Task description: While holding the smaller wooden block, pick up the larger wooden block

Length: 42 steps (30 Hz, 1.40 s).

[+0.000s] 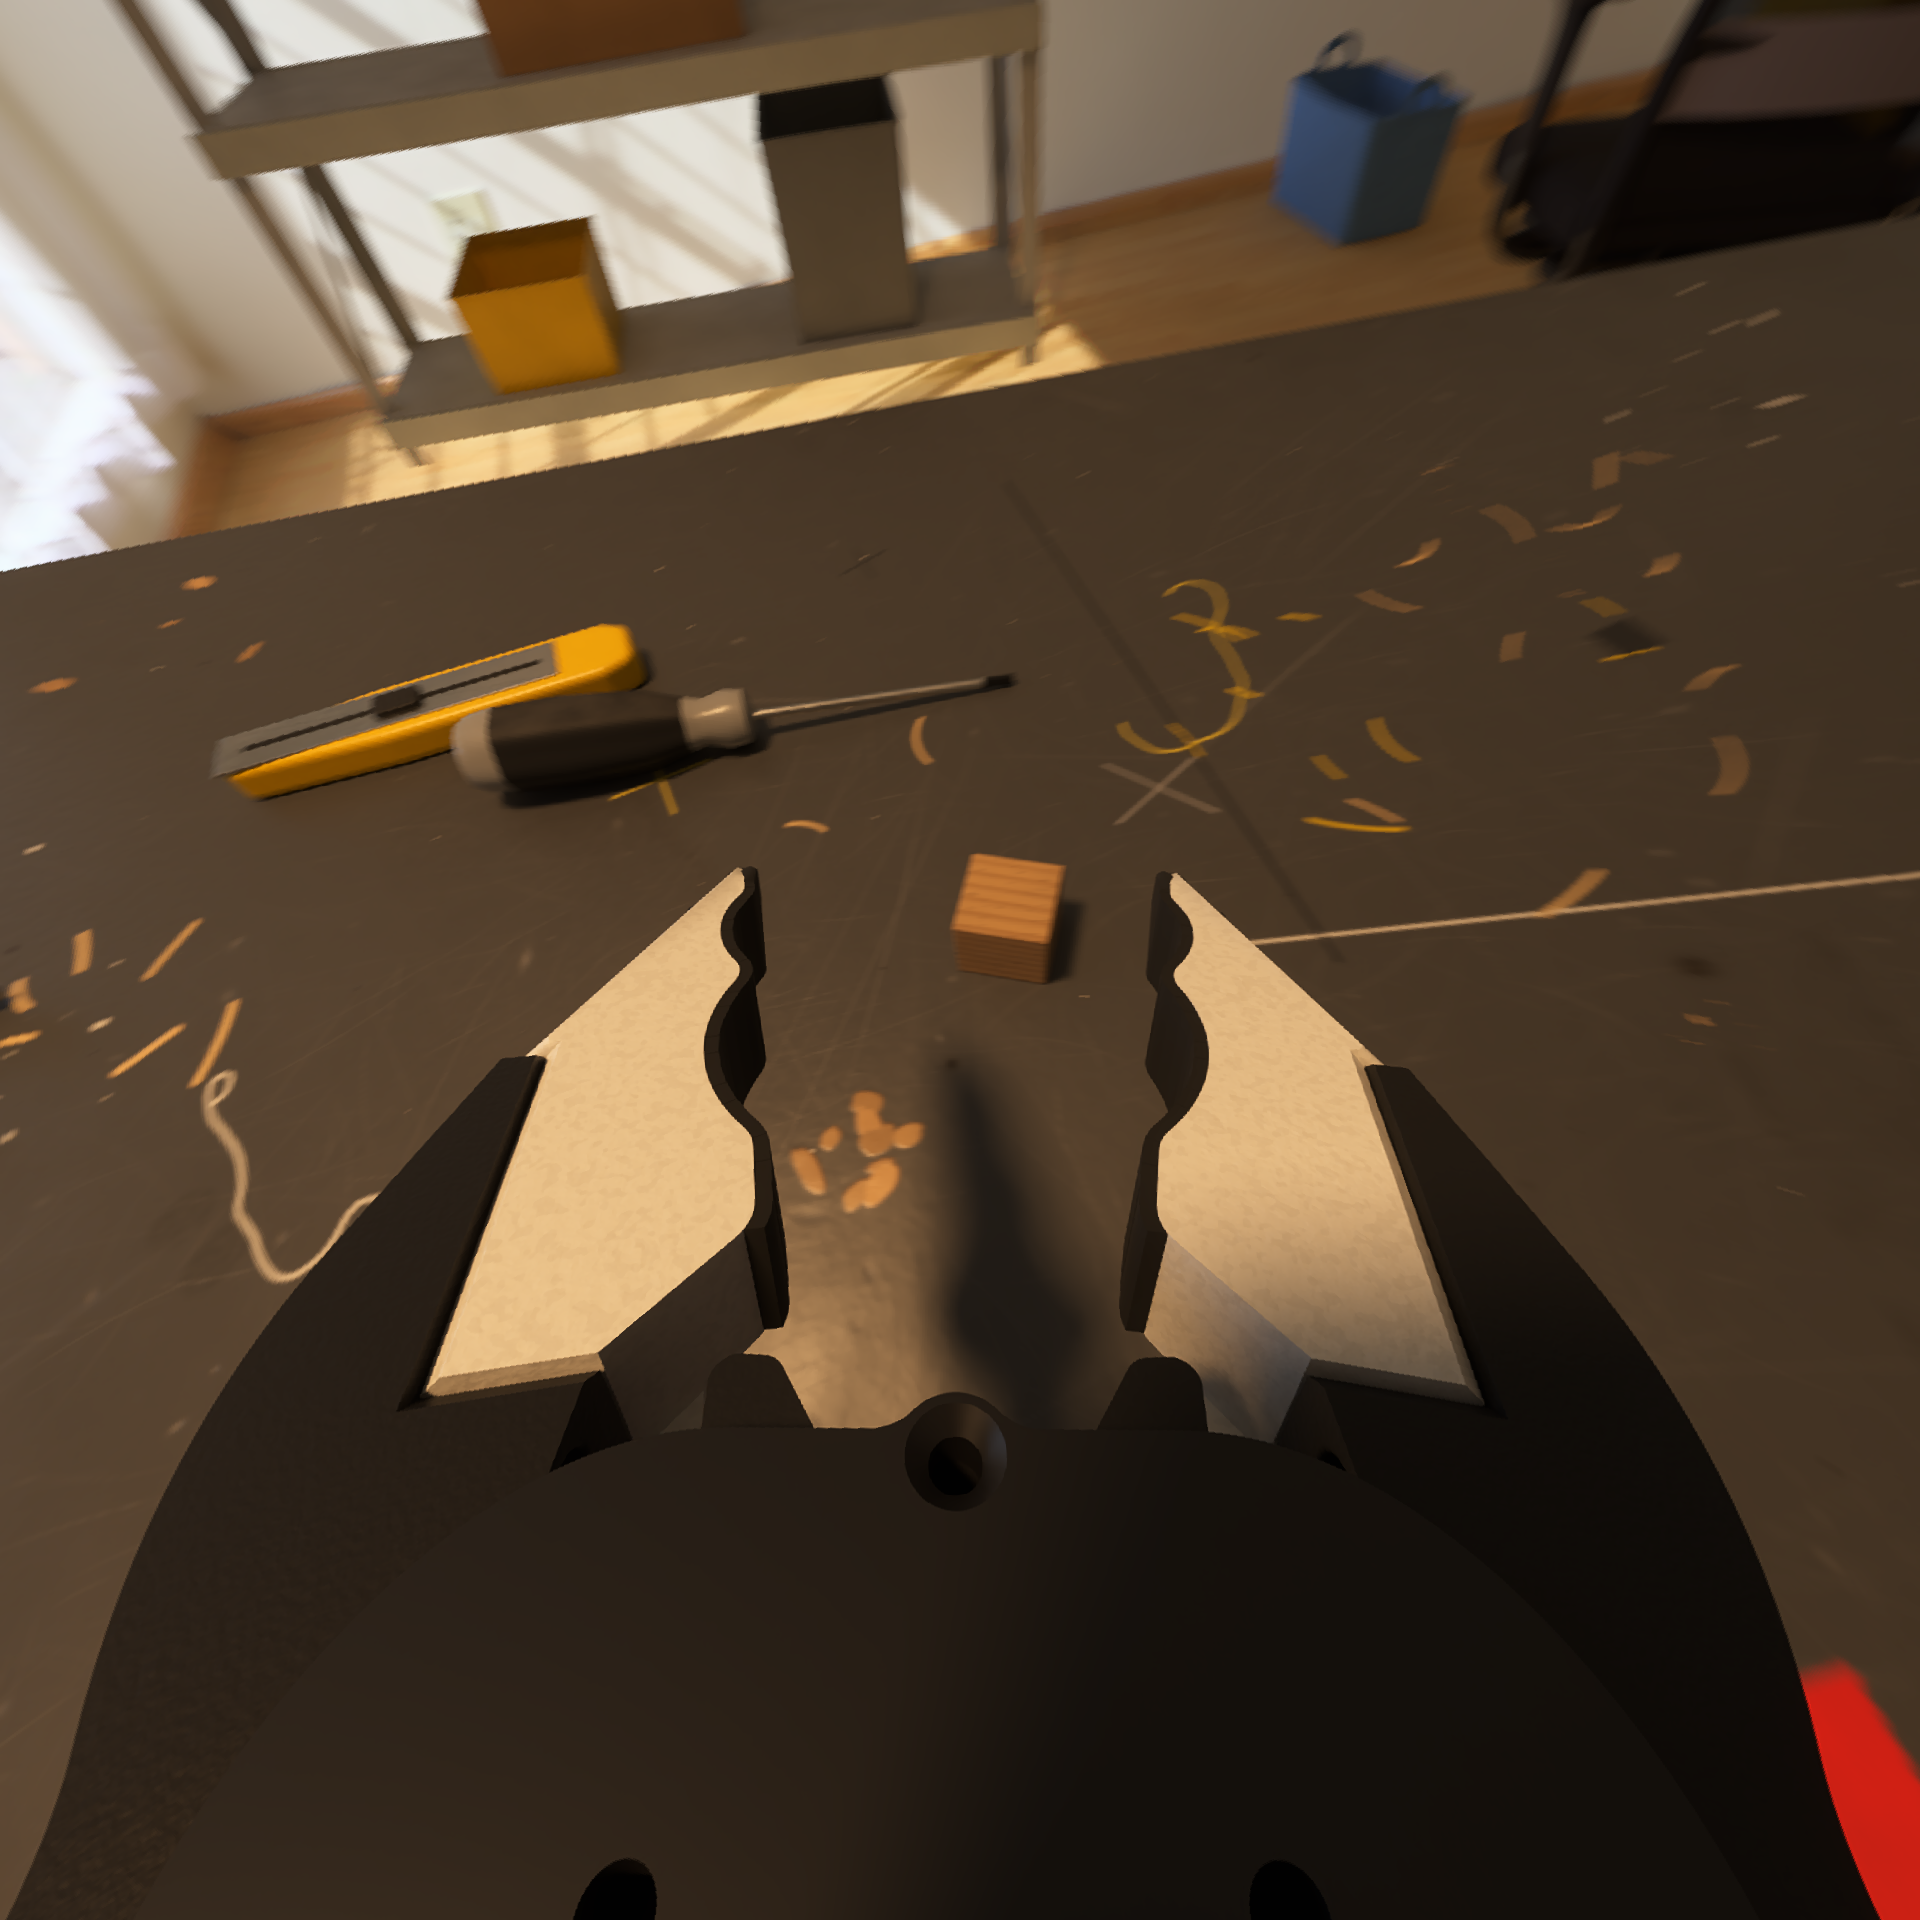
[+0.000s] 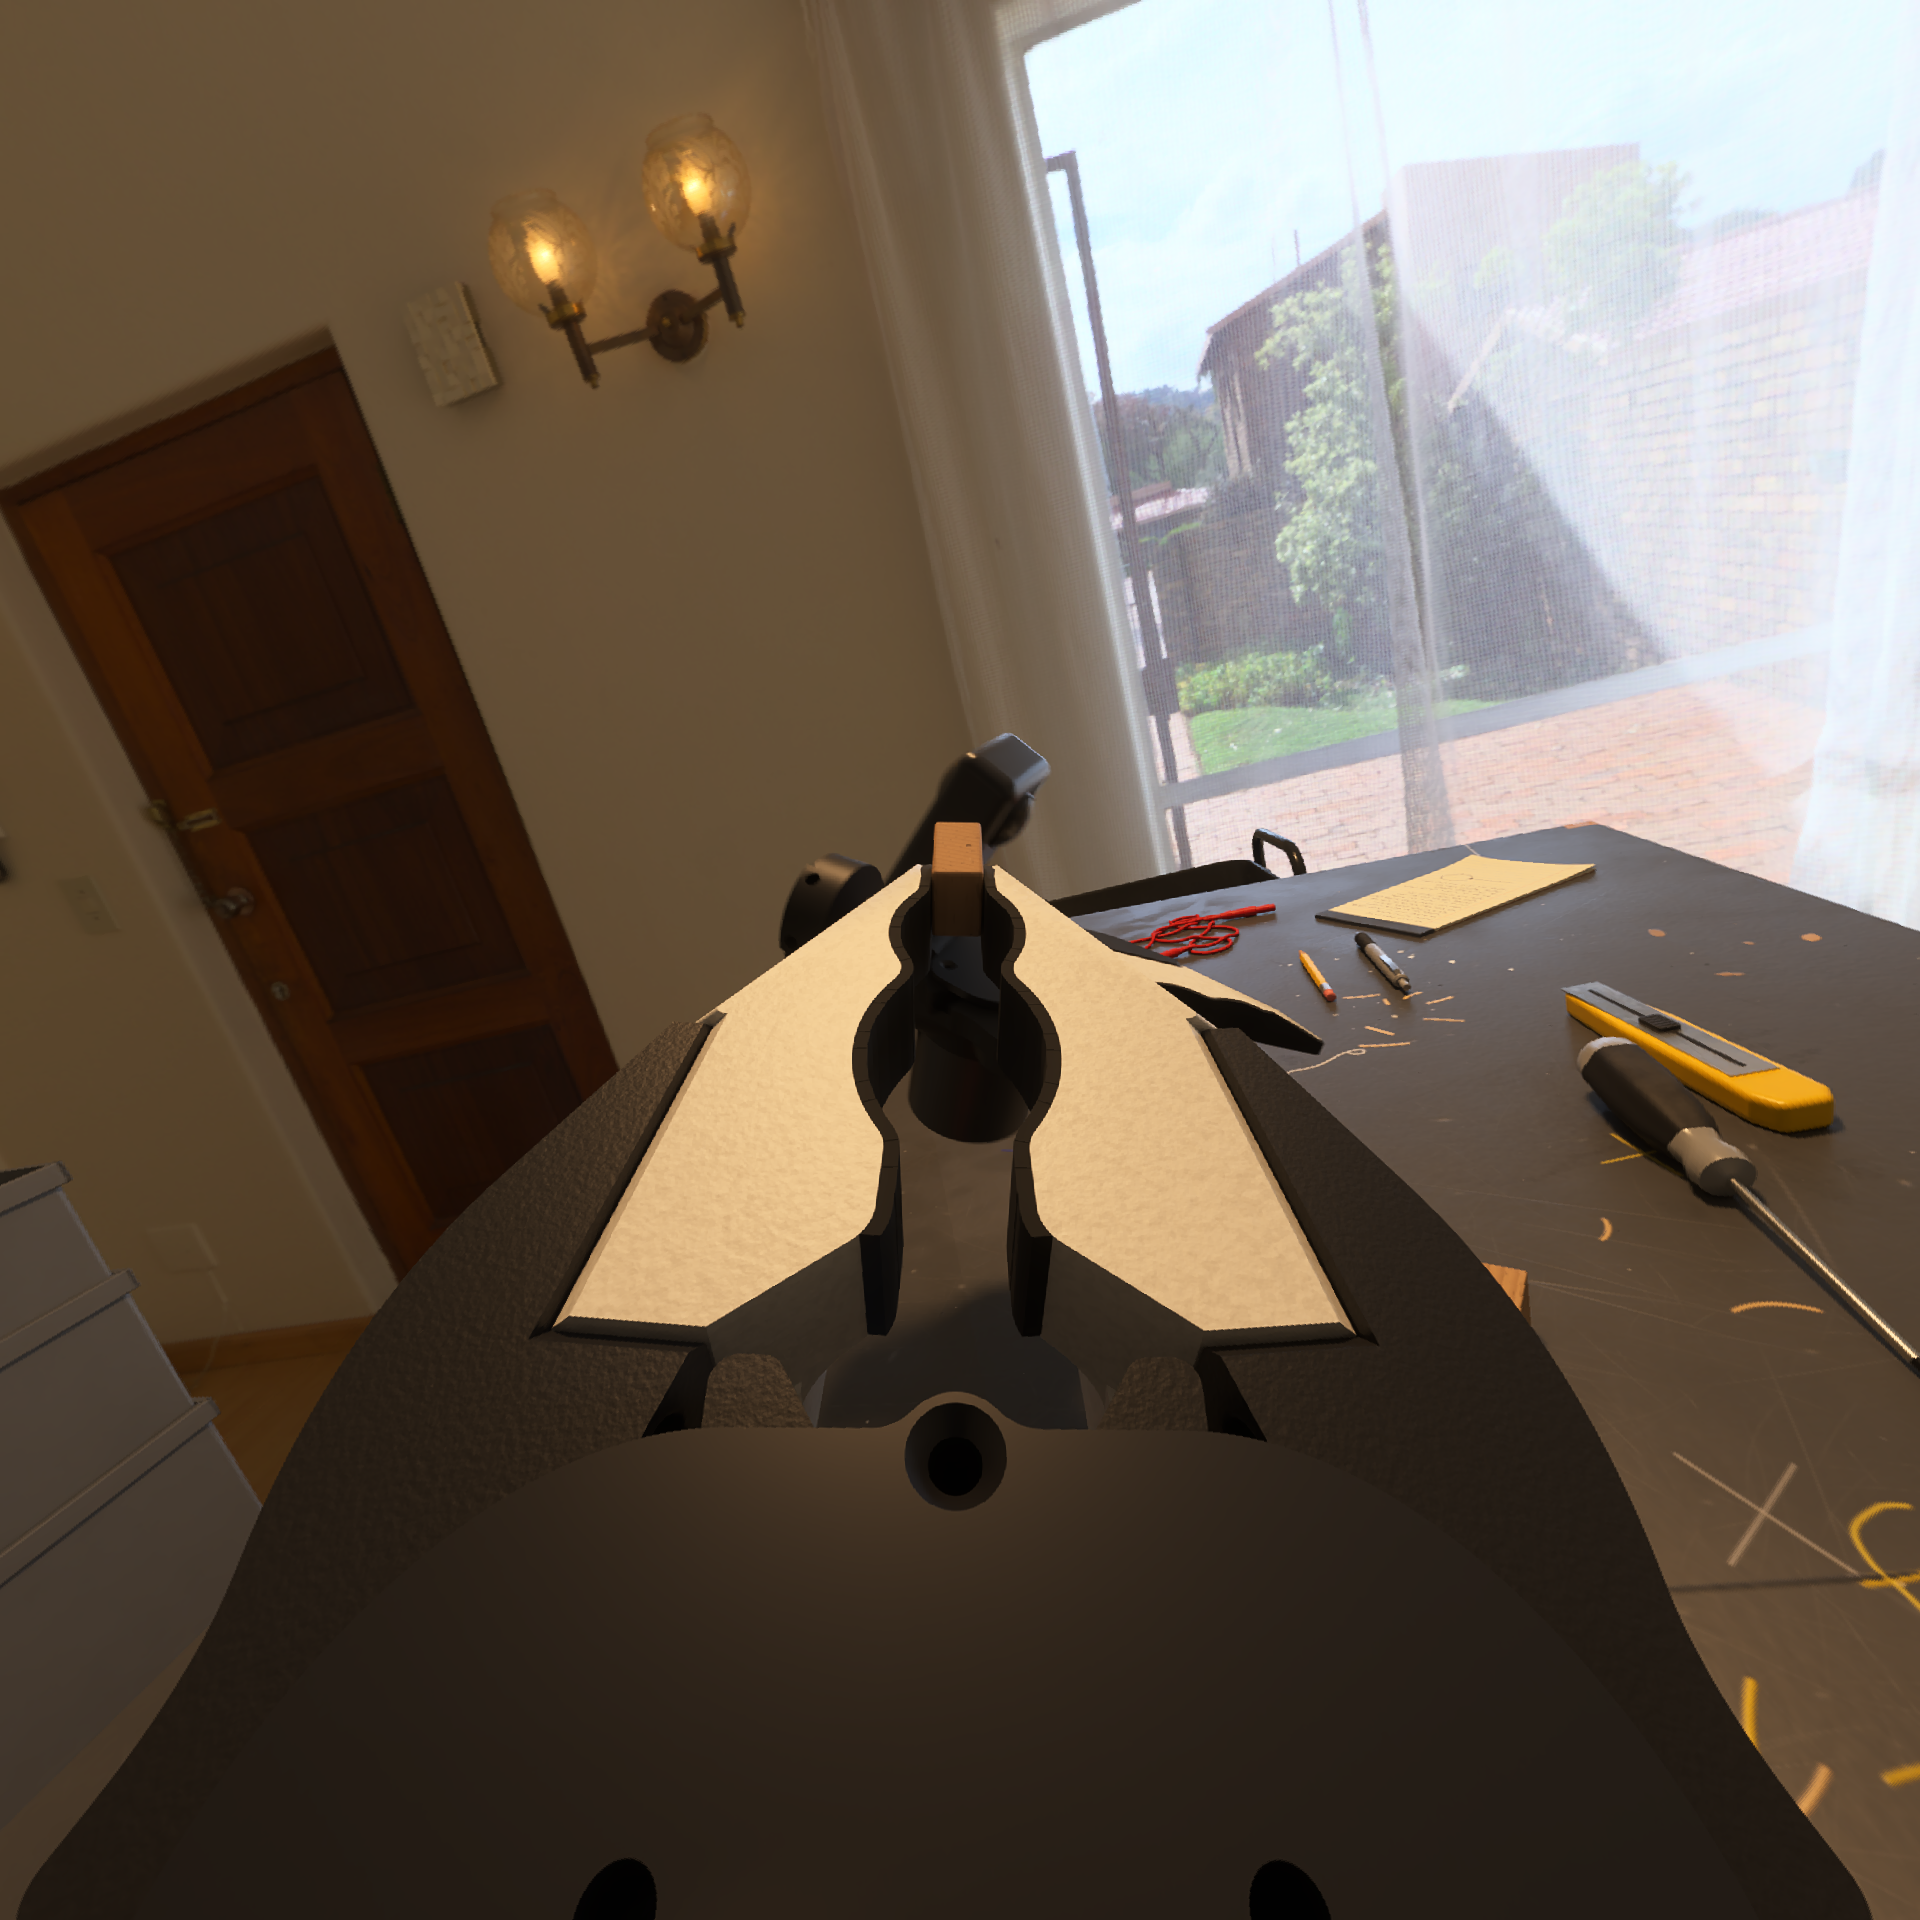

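Note:
In the left wrist view a wooden block point(image 1: 1008, 920) sits on the dark worktable point(image 1: 1507, 1091), just beyond and between my fingertips, nearer the right one. My left gripper point(image 1: 956, 878) is open and empty, angled down over the table. In the right wrist view my right gripper point(image 2: 957, 873) is shut on a small wooden block point(image 2: 957, 878), pinched at the fingertips and held up off the table. A corner of the table block point(image 2: 1512, 1288) shows past the right finger. Dark parts of the other gripper point(image 2: 997, 784) show behind my fingertips.
A yellow utility knife point(image 1: 436, 707) and a black-handled screwdriver point(image 1: 623, 732) lie left of and beyond the block; both show in the right wrist view, knife point(image 2: 1704, 1060) and screwdriver point(image 2: 1662, 1127). A notepad point(image 2: 1455, 894), marker point(image 2: 1382, 961), pencil point(image 2: 1317, 977) and red cord point(image 2: 1195, 930) lie farther off.

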Available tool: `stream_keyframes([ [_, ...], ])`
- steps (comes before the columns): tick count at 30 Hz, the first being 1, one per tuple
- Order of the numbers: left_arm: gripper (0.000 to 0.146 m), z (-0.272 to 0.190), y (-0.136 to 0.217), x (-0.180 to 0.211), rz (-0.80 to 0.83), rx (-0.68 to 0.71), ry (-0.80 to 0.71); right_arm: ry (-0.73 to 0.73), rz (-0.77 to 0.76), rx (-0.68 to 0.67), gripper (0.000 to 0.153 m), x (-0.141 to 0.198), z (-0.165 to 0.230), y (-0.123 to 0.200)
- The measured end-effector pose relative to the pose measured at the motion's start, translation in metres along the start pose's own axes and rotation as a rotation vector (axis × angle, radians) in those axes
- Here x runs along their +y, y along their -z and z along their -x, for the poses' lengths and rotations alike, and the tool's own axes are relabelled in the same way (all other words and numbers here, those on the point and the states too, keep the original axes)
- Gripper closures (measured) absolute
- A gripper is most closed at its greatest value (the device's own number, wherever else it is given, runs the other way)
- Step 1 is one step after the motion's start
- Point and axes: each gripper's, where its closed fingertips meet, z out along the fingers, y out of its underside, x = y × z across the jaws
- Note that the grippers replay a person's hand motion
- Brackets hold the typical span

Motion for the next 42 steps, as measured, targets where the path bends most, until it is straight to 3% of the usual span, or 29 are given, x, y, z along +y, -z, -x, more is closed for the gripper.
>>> stream_keyframes([
  [2, 0.067, 0.010, -0.013, 0.008, 0.030, -0.081, -0.008, 0.001, 0.005, 0.000, 0.145, 0.000, 0.000, 0.001],
  [6, 0.050, 0.019, -0.033, 0.018, 0.075, -0.113, 0.012, 0.015, 0.017, 0.004, 0.145, 0.001, 0.000, 0.002],
  [10, 0.040, 0.021, -0.050, 0.029, 0.116, -0.054, 0.057, 0.001, 0.014, -0.001, 0.145, 0.001, 0.000, 0.003],
  [15, 0.041, 0.019, -0.062, 0.036, 0.146, 0.053, 0.085, -0.015, 0.024, -0.004, 0.145, 0.003, -0.002, 0.003],
  [26, 0.049, 0.004, -0.060, 0.062, 0.266, -0.046, -0.127, -0.035, 0.022, 0.008, 0.145, 0.005, -0.007, 0.005],
  [34, 0.061, -0.003, -0.050, 0.069, 0.263, -0.025, -0.112, -0.048, 0.043, 0.026, 0.145, 0.011, -0.011, 0.003],
  [36, 0.067, -0.006, -0.047, 0.068, 0.246, -0.007, -0.105, -0.050, 0.042, 0.027, 0.145, 0.012, -0.012, 0.003],
  [40, 0.095, -0.011, -0.046, 0.068, 0.237, 0.037, -0.107, -0.054, 0.056, 0.033, 0.145, 0.016, -0.014, 0.002],
  [42, 0.096, -0.012, -0.048, 0.067, 0.245, 0.038, -0.111, -0.054, 0.064, 0.033, 0.145, 0.017, -0.015, 0.001],
])
